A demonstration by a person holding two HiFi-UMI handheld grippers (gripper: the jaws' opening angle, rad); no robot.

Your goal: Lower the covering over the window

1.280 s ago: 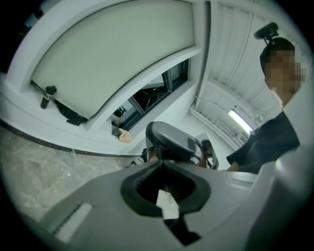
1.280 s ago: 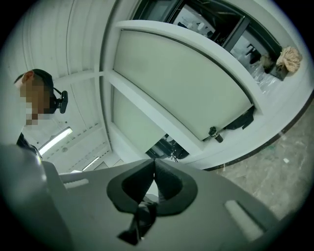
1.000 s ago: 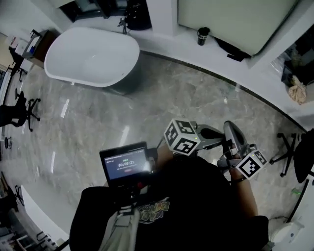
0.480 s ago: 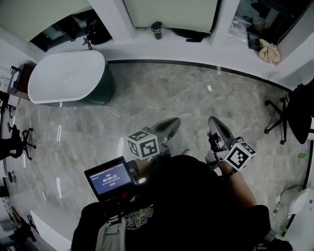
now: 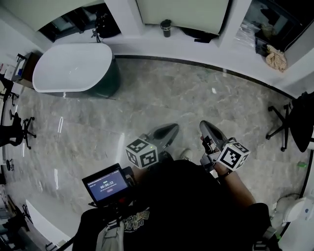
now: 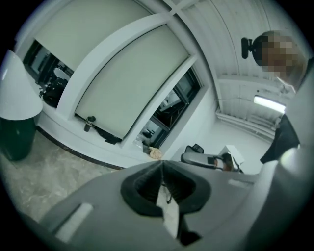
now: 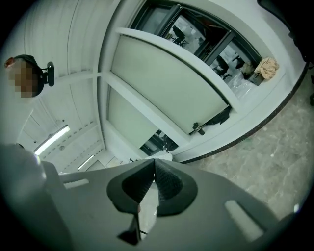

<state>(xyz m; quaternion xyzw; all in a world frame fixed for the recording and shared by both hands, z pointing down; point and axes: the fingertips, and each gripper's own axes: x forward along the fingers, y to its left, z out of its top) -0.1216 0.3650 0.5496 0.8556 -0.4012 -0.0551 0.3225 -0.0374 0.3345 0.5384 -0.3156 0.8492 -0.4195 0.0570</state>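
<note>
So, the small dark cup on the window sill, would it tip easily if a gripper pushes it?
The dark cup stands upright and looks taller than wide, so a push near its rim may topple it. It seems small, so likely light, and could slide on the smooth sill. Whether it holds liquid cannot be seen.

I stand in a bathroom-like room: a freestanding bathtub [image 5: 73,66], a marble floor [image 5: 171,98] and a window blind [image 5: 184,12].

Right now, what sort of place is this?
Probably a bathroom showroom or a staged set rather than a home: a freestanding bathtub stands on a wide marble floor, with a roller blind behind it and an office chair at the edge.
</note>
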